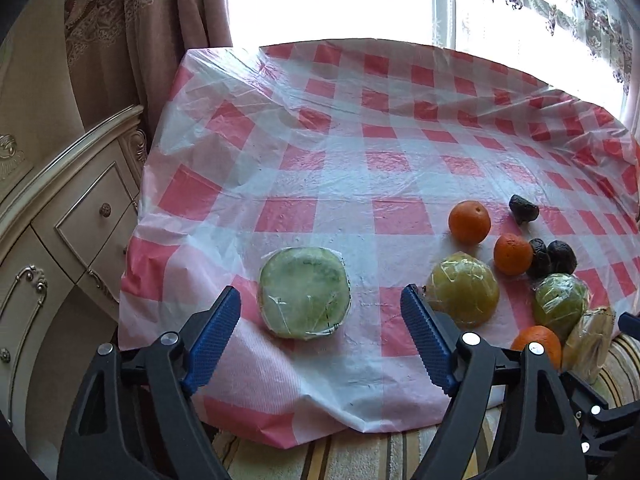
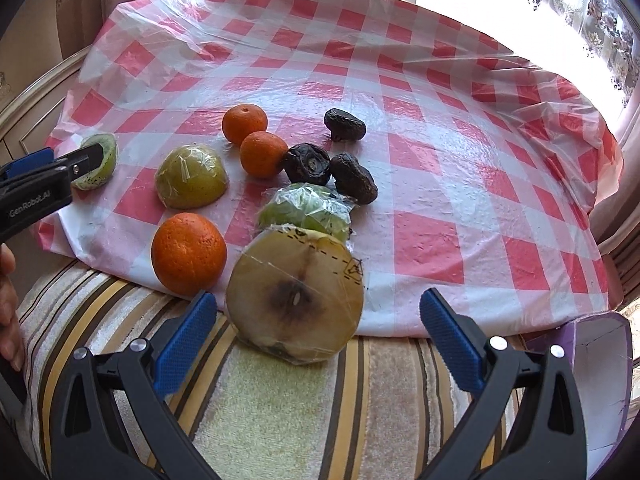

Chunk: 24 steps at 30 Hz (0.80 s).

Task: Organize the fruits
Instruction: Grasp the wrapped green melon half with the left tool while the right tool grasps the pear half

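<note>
- Left tongs [image 1: 321, 306]: jaws wide apart, holding nothing; blue pads low in the left wrist view; wrapped green fruit half [image 1: 305, 293] sits between the tips, cut face up, touching neither pad.
- Right tongs [image 2: 318, 312]: jaws wide too, nothing gripped; wrapped apple half [image 2: 295, 295] stands between the tips, browned cut face toward the cam, nearer the left pad; contact w/ that pad can't be told.
- Apple half rests at the near edge of the checked cloth [image 2: 440, 128], partly on the striped towel [image 2: 280, 400].
- Just behind it at 12 o'clock: wrapped green piece [image 2: 308, 208], touching or nearly so.
- At 9 o'clock of the apple half: big orange [image 2: 188, 254], on the cloth edge.
- Further out at 11 o'clock: wrapped yellow-green half [image 2: 191, 178], dome up.
- Two small oranges [image 2: 245, 123] [image 2: 263, 155] just beside each other, approx. 12 o'clock.
- Three dark wrinkled fruits: two [image 2: 307, 163] [image 2: 354, 178] close together next to the nearer small orange; third [image 2: 345, 125] apart, further back.
- Far left of the right wrist view: left tongs' arm crosses in front of the green fruit half.
- Desk under the cloth hidden; cream cabinet [image 1: 60, 216] at 9 o'clock in the left wrist view; curtain [image 1: 132, 32] and bright window [image 1: 340, 4] at 12 o'clock.
</note>
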Motion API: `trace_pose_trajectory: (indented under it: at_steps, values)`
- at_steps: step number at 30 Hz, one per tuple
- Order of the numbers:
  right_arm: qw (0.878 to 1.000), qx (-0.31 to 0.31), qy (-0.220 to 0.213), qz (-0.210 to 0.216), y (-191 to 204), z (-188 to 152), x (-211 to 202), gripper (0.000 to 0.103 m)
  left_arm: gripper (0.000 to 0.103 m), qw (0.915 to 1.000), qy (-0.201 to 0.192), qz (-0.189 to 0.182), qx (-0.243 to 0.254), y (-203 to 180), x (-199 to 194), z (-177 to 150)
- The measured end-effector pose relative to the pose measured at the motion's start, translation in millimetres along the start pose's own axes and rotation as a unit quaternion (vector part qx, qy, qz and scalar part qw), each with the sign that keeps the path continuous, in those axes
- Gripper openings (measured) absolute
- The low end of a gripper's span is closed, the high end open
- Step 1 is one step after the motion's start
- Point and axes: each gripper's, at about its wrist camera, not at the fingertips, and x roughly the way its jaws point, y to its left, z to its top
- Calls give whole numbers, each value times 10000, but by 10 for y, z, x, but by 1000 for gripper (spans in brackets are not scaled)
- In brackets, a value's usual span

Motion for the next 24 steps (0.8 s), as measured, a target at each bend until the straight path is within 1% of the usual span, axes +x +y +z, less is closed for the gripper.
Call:
trace_pose_trajectory:
  at_steps: [3,6,8,9,10,11,12,15,19,21,24]
  values:
    - [10000,48,7,28,-4,20,25,102,80,9993,262,145,206,-31,156,12]
    - [9998,149,17,108,-31,30,42,102,80,9980,380,334,370,-43,251,19]
    - [9997,190,10,152,-40,33,45,101,80,9974,458,372,408,-33,308,27]
    - [9996,205,6,179,-47,33,46,101,76,9971,493,386,432,-25,335,27]
    - [9995,228,3,218,-58,30,48,99,65,9967,549,376,463,-22,365,24]
    - [9994,252,9,241,-65,29,52,93,59,9963,582,416,482,-26,388,18]
    - [9993,288,28,257,-79,27,59,90,56,9960,560,479,499,-24,393,15]
    - [9985,353,34,405,-107,15,63,87,56,9969,536,280,505,-21,373,7]
    - [9983,398,25,436,-131,-10,31,85,56,9972,471,-51,585,-85,278,-22]
    - [9980,463,38,438,-173,-28,1,85,56,9971,464,-284,527,-100,203,-34]
    - [9981,479,50,377,-230,-48,-32,90,56,9953,545,-637,480,-153,126,-83]
